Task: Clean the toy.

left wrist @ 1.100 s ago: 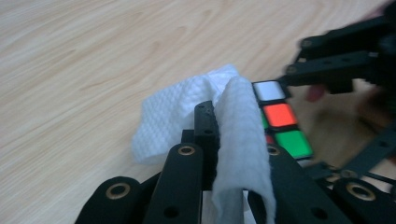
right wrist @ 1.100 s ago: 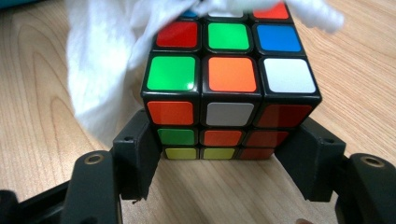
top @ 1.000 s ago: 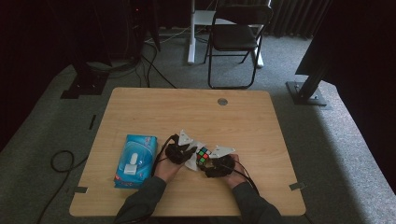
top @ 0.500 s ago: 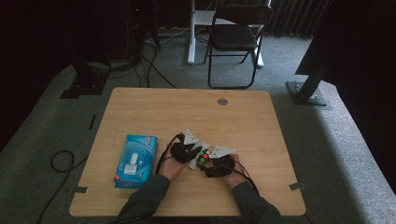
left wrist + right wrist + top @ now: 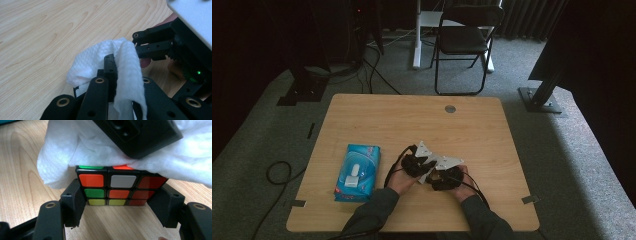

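- We find the right gripper [image 5: 120,202] clamped on a multicoloured plastic puzzle cube [image 5: 120,187], near the table's [image 5: 492,120] near edge.
- We note the left gripper [image 5: 117,67] pinching a white embossed paper tissue [image 5: 100,57], pressed on the cube's top.

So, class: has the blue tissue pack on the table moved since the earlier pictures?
No. The blue tissue pack lies at the same spot near the table's left edge as before.
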Motion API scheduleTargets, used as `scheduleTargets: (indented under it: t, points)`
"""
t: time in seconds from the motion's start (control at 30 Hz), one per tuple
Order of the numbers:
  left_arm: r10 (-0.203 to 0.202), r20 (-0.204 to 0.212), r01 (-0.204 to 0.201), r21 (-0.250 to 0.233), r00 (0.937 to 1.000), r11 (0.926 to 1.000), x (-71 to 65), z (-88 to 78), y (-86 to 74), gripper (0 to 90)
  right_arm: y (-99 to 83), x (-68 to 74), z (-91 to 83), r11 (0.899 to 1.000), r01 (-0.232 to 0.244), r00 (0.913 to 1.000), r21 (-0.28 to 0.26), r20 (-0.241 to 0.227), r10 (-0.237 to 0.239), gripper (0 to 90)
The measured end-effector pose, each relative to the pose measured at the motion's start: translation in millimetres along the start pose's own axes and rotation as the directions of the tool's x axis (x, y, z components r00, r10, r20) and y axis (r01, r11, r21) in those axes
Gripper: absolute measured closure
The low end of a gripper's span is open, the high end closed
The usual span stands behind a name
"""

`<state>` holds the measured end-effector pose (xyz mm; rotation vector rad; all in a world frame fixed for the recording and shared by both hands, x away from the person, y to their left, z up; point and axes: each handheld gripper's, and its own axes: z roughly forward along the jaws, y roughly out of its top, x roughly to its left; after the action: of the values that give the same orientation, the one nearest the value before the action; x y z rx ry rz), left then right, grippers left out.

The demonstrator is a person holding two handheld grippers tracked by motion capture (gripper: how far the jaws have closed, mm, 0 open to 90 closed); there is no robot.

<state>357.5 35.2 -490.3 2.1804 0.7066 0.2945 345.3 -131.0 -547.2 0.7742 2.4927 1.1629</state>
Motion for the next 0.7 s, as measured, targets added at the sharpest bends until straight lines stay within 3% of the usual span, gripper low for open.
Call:
scheduleTargets:
  t: [0.1, 0.23, 0.43, 0.57, 0.7]
  points:
    - [0.002, -0.021, -0.002, 0.001, 0.9998, 1.0, 3.0, -1.3, -0.7, 85.9, 0.1, 0.5, -0.1, 1.0, 0.002, 1.0, 0.001, -0.002, -0.002, 34.1]
    - [-0.044, -0.065, 0.044, -0.004, 0.9969, 0.999, 14.7, -6.8, -5.1, 86.0, 0.0, 0.6, -0.3, 1.0, 0.005, 1.0, 0.001, -0.007, -0.005, 34.1]
    - [-0.099, -0.146, 0.1, -0.005, 0.9842, 0.995, 26.3, -14.6, -14.1, 86.0, -0.1, 0.5, -0.4, 1.0, 0.003, 0.9999, 0.002, -0.012, -0.003, 33.9]
    - [-0.137, -0.168, 0.141, 0.014, 0.9762, 0.9899, 32.0, -14.5, -21.3, 86.1, -0.9, -0.4, -1.2, 1.0, -0.004, 0.9998, 0.006, -0.021, 0.004, 33.3]
    - [-0.149, -0.169, 0.157, 0.032, 0.9742, 0.9871, 31.7, -12.8, -25.4, 86.0, -1.5, -1.4, -1.6, 1.0, -0.012, 0.9997, 0.008, -0.019, 0.012, 31.3]
